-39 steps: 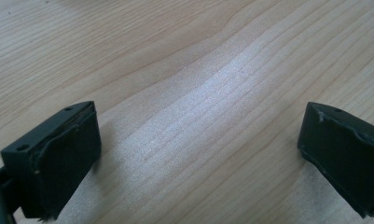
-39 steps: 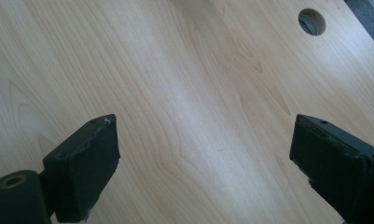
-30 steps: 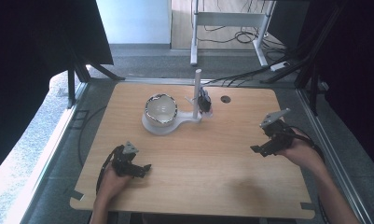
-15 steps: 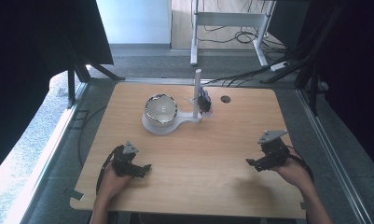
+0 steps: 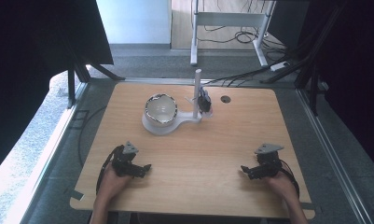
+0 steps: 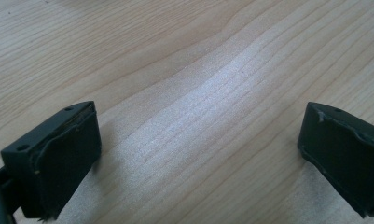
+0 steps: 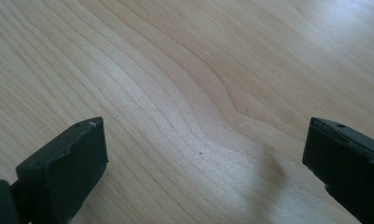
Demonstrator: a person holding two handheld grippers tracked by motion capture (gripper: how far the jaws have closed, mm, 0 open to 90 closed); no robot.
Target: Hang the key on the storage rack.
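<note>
While both hands rest low at the near edge of the wooden surface (image 5: 212, 140), we hold the left gripper (image 5: 137, 169) and the right gripper (image 5: 253, 171) with jaws spread wide and nothing between them; each gripper view looks down on bare wood. We judge this a waiting stance, well apart from the work. The nearest thing, a metal bowl (image 5: 160, 108), sits on a white stand (image 5: 170, 125) toward the far middle, with an upright post (image 5: 197, 93) and a small black fitting (image 5: 204, 100) just beside it. Nothing lies between us and the bowl; the post would crowd a reach from the right.
</note>
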